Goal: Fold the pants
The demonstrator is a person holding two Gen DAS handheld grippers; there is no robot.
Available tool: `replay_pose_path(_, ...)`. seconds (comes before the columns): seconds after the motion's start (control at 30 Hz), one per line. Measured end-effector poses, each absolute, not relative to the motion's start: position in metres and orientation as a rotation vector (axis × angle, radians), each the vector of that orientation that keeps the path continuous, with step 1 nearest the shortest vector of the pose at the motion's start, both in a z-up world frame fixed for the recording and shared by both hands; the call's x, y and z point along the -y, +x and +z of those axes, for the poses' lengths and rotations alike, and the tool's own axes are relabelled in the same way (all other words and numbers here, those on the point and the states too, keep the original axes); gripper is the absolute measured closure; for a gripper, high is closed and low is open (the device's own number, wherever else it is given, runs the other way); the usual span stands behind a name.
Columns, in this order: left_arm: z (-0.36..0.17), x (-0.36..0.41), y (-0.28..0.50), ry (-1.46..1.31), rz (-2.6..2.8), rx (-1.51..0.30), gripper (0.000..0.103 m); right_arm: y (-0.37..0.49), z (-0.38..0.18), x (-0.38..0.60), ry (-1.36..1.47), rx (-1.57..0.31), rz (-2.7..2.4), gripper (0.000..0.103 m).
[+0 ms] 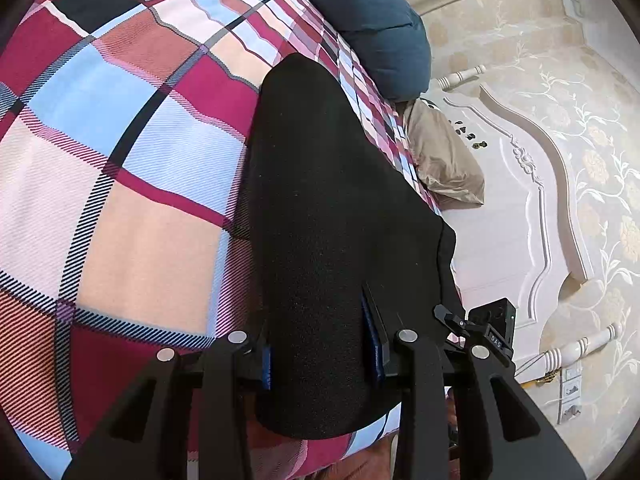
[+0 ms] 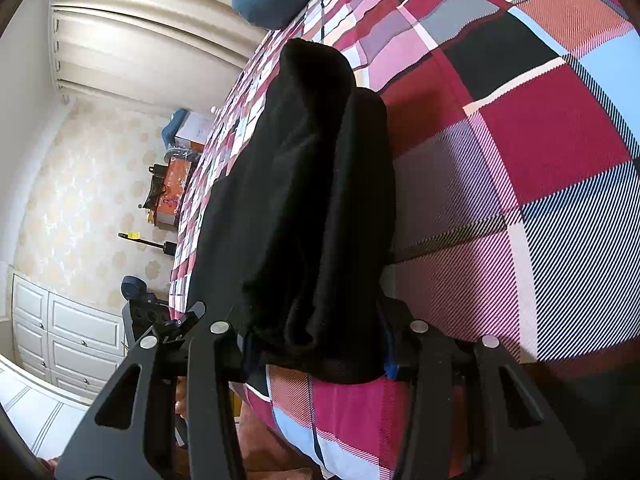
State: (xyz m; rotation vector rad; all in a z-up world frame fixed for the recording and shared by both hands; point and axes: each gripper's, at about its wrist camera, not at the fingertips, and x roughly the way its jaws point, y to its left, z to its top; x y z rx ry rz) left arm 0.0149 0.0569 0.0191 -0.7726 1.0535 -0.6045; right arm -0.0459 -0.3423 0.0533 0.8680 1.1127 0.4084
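The black pants (image 1: 328,232) lie lengthwise on a plaid bedspread (image 1: 120,160), stretching away from the camera. My left gripper (image 1: 322,360) straddles the near end of the cloth, which fills the gap between its blue-padded fingers (image 1: 374,356). In the right wrist view the pants (image 2: 308,200) look bunched and doubled, with folds near the end. My right gripper (image 2: 320,352) holds that near end between its fingers, which the cloth mostly hides. The other gripper's body (image 1: 492,332) shows at the right of the left wrist view.
A dark blue pillow (image 1: 380,32) and a beige pillow (image 1: 444,156) lie at the head of the bed against a white carved headboard (image 1: 520,208). Beside the bed stand orange boxes (image 2: 172,188) and white cabinets (image 2: 68,332). Curtains (image 2: 140,40) hang behind.
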Motion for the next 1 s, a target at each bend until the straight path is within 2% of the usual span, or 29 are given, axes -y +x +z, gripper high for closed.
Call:
replay_pose_path(0.1, 0.018, -0.057, 0.016, -0.767, -0.618, -1.056, 0.065, -0.047, 0.053, 0.343, 0.874, -1.11, 0.408, 0.059)
replay_pose_path(0.13, 0.018, -0.057, 0.017, -0.761, -0.623, -1.056, 0.06, -0.047, 0.052, 0.343, 0.877, -1.11, 0.408, 0.058)
replay_pose_path(0.23, 0.014, -0.058, 0.018, -0.77, -0.665, -1.059, 0.036, -0.048, 0.05, 0.346, 0.895, -1.106, 0.409, 0.052)
replay_pose_path(0.27, 0.013, -0.061, 0.018, -0.802, -0.698, -1.043, 0.033, -0.048, 0.049, 0.346, 0.899, -1.104, 0.409, 0.051)
replay_pose_path(0.37, 0.016, -0.074, 0.014, -0.877, -0.733, -1.001, 0.031, -0.05, 0.048, 0.348, 0.916, -1.092, 0.416, 0.044)
replay_pose_path(0.43, 0.024, -0.09, 0.008, -0.912, -0.73, -0.947, 0.031, -0.053, 0.051, 0.351, 0.926, -1.09, 0.424, 0.036)
replay_pose_path(0.53, 0.038, -0.111, 0.005, -0.903, -0.723, -0.881, 0.022, -0.059, 0.058, 0.364, 0.924, -1.073, 0.41, 0.028)
replay_pose_path(0.6, 0.045, -0.115, 0.014, -0.846, -0.731, -0.873, 0.021, -0.06, 0.063, 0.374, 0.921, -1.054, 0.393, 0.025)
replay_pose_path(0.67, 0.046, -0.11, 0.028, -0.804, -0.744, -0.887, 0.017, -0.055, 0.066, 0.387, 0.929, -1.031, 0.379, 0.023)
replay_pose_path(1.0, 0.024, -0.065, 0.119, -0.782, -0.794, -0.968, 0.017, 0.014, 0.051, 0.395, 0.985, -1.035, 0.437, 0.022)
